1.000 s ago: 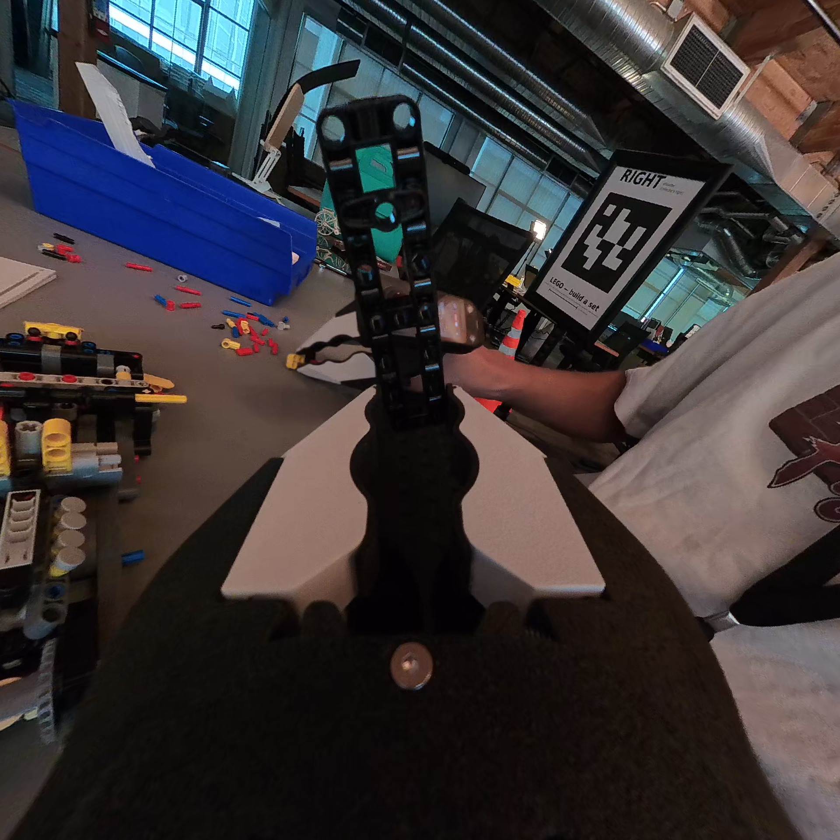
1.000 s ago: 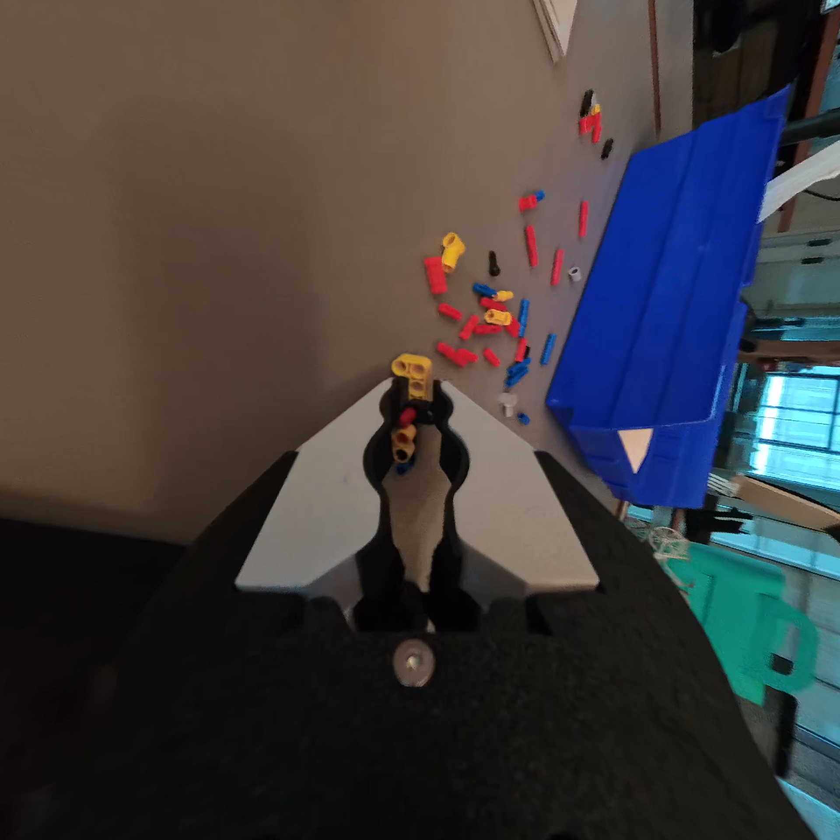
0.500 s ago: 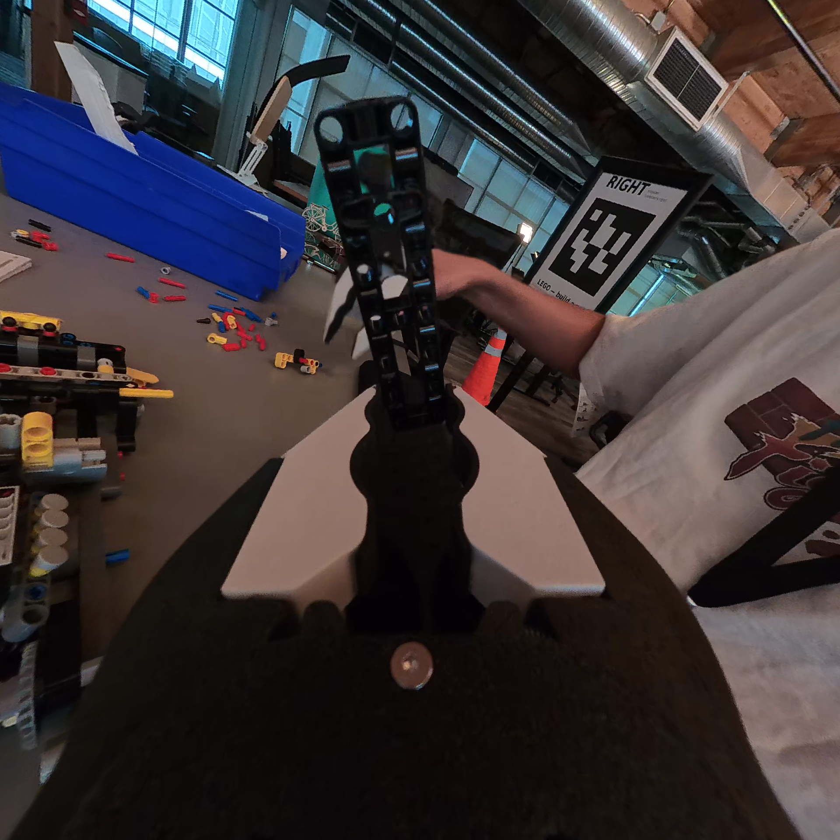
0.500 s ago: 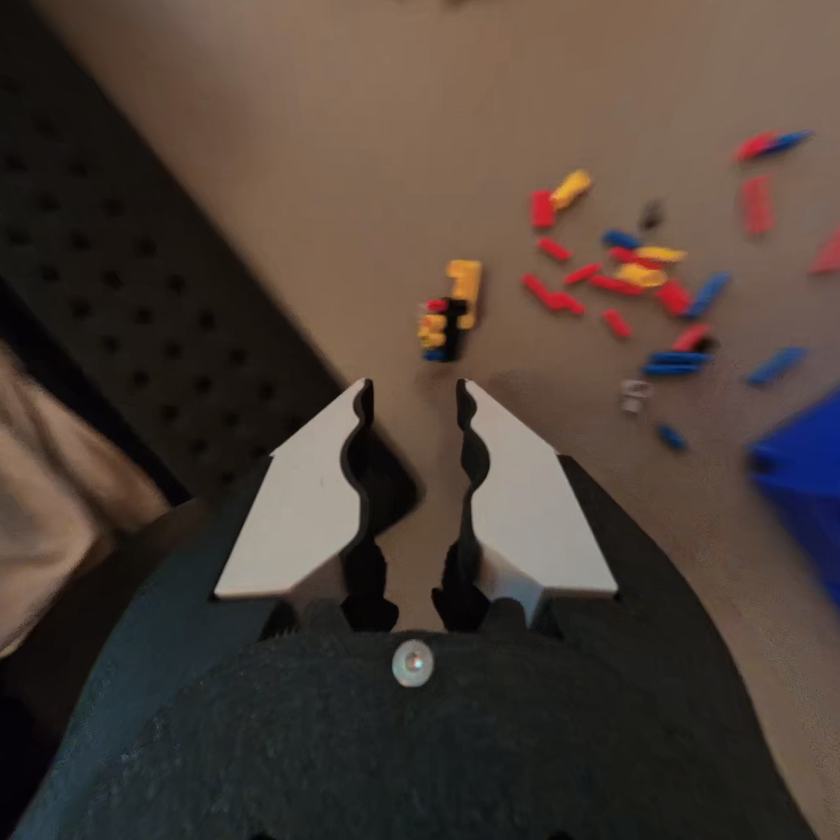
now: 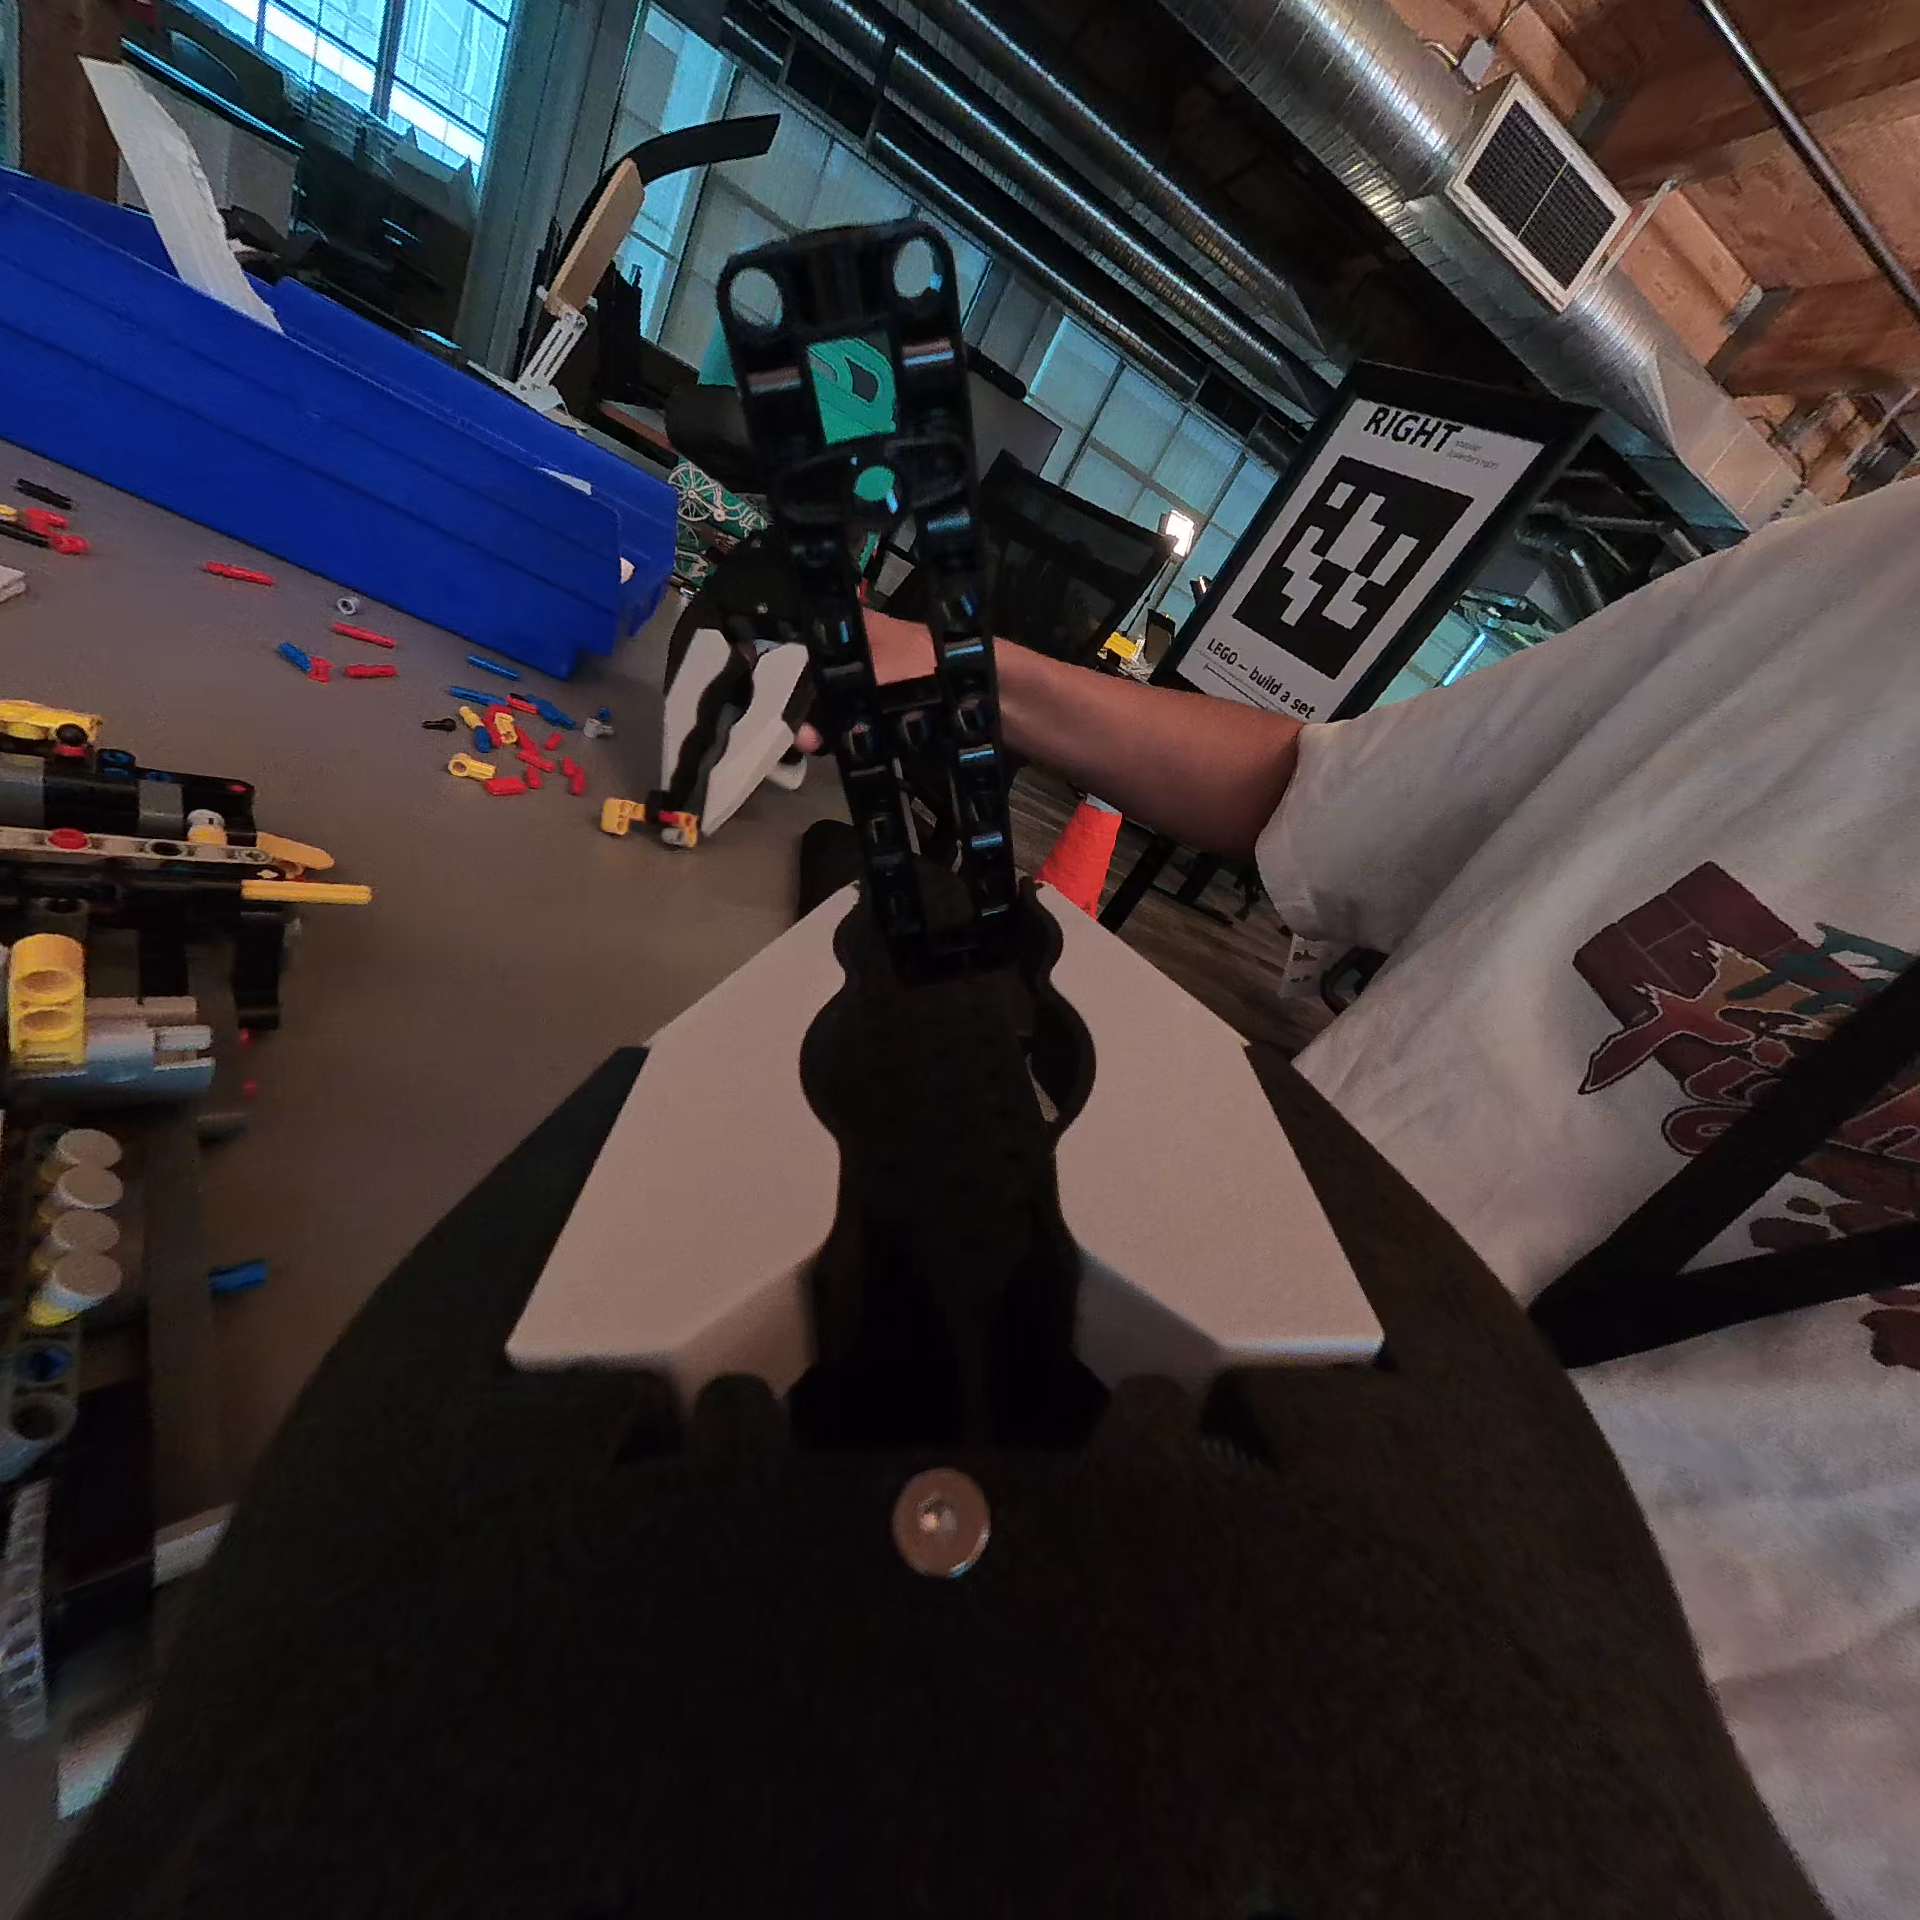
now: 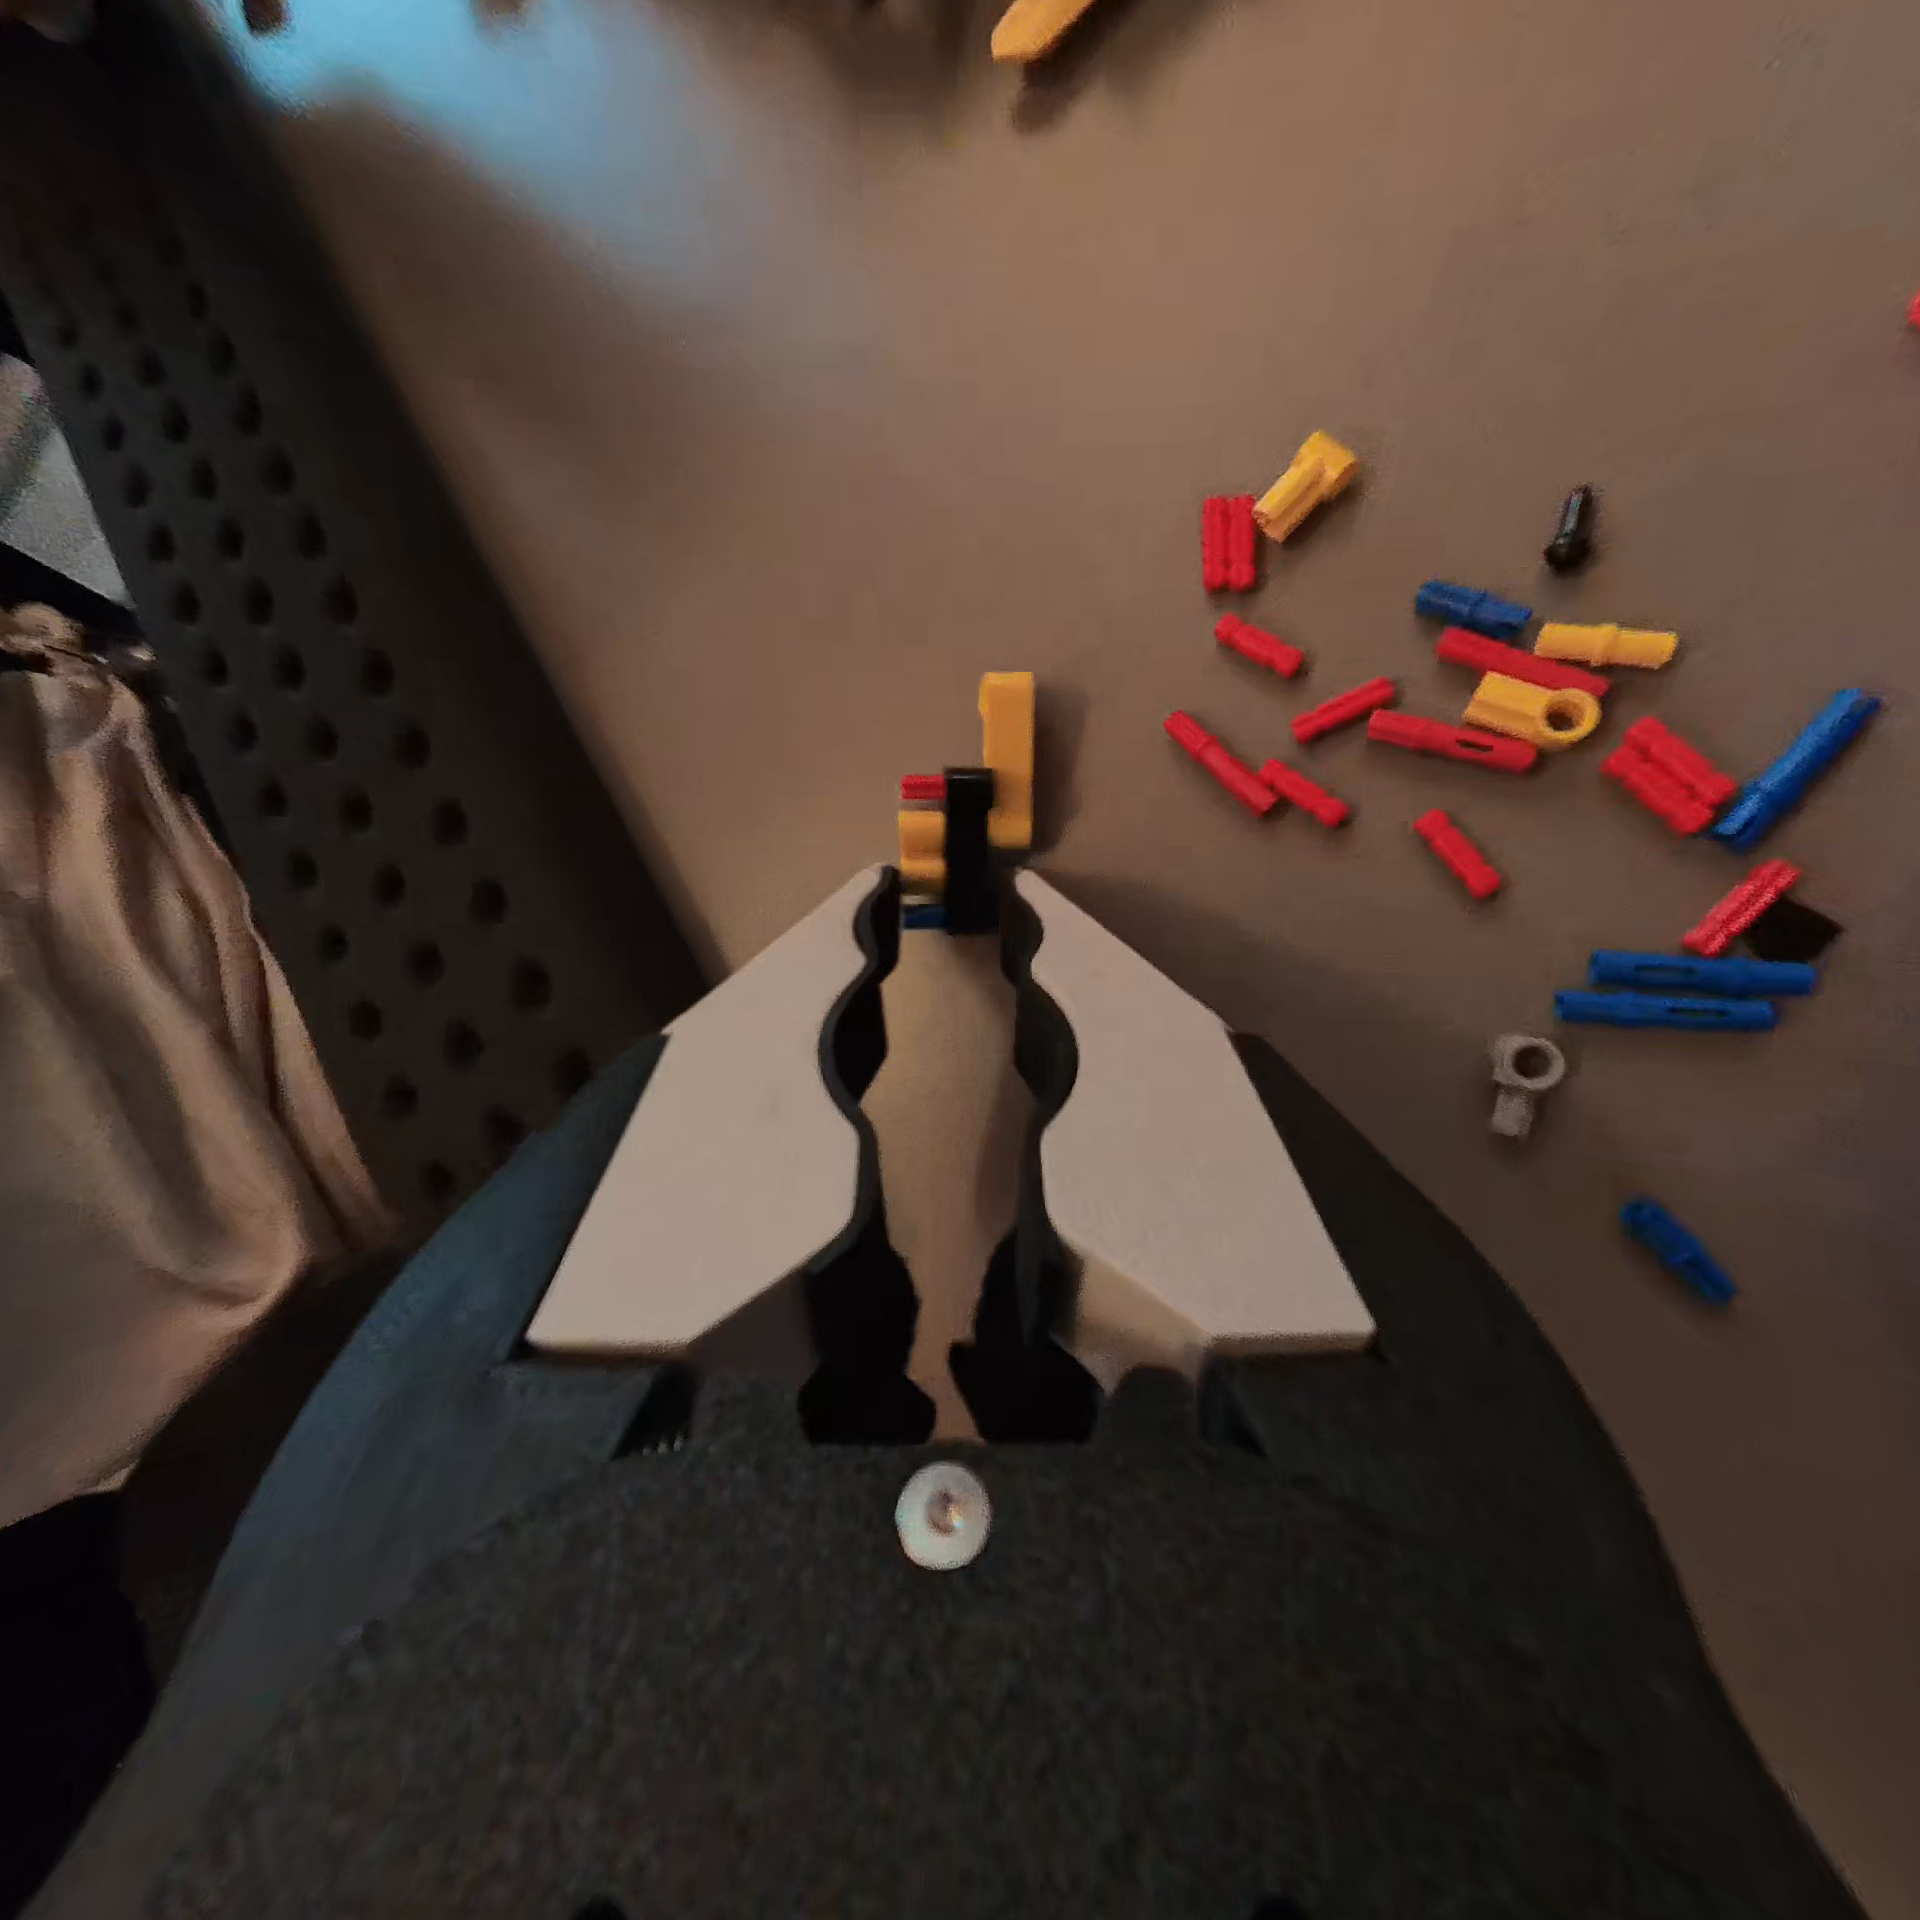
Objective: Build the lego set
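My left gripper (image 5: 940, 920) is shut on a long black Technic frame (image 5: 868, 499) and holds it upright above the grey table (image 5: 499, 966). My right gripper (image 6: 954, 888) is down at the table, and its tips pinch the near end of a small yellow, black, red and blue assembly (image 6: 1003, 758) that lies there. The left wrist view shows the right gripper (image 5: 681, 816) farther off, tips at that assembly (image 5: 623, 814), with a person's forearm behind it.
Loose red, blue and yellow pins (image 6: 1538, 717) lie right of the assembly. A blue bin (image 5: 312, 457) stands behind them. A partly built model (image 5: 114, 852) lies at the left. A black perforated panel (image 6: 312, 644) borders the table. A person's white shirt (image 5: 1610, 831) fills the right. Left tips to right tips: about 25 centimetres.
The right gripper dropped the small assembly on the table and opened, then came down and closed on its end again. The left gripper kept holding the black frame upright.
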`<state>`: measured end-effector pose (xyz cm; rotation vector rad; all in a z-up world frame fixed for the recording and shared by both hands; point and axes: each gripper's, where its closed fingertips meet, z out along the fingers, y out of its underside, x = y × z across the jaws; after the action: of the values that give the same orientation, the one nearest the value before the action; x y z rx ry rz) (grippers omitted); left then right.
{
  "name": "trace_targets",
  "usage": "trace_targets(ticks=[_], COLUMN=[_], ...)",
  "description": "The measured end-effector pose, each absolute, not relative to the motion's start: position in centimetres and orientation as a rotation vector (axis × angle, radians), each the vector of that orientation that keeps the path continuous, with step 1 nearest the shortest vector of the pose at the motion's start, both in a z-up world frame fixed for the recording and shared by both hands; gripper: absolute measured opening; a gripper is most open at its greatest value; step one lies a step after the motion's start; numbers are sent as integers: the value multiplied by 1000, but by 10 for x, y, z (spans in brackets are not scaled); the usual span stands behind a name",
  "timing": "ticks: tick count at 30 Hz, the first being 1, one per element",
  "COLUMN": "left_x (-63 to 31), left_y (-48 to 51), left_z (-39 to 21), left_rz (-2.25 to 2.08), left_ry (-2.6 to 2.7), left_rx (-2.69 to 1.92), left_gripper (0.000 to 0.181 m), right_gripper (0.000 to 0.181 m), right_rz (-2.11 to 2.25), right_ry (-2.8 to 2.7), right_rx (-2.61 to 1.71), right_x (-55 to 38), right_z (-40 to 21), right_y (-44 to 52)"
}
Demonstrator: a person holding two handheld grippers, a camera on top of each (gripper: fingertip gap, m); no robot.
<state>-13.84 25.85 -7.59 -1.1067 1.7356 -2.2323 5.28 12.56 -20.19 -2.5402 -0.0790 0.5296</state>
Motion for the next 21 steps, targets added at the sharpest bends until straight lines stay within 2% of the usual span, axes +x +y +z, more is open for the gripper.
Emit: trace_targets(ticks=[4,8,12,17,21], left_x=[-139,-139,-139,-139,-139], left_y=[257,257,257,256,257], left_z=[-77,-77,-76,-77,-76], left_rz=[-2226,-2218,-2217,-2210,-2218], left_ry=[1744,1746,1746,1753,1745], left_rx=[-1106,-1102,-1099,-1092,-1099], left_gripper=[28,28,28,28,28], right_gripper=[16,16,16,16,16], right_rz=[315,-496,-1164,-1404,-1405], right_ry=[-217,-554,-942,-1174,-1248], right_rx=[-2594,-2622,-2427,-2277,-2223], right_x=[43,60,67,80,81], right_z=[-202,-193,-183,-192,-192], right_y=[134,142,148,146,146])
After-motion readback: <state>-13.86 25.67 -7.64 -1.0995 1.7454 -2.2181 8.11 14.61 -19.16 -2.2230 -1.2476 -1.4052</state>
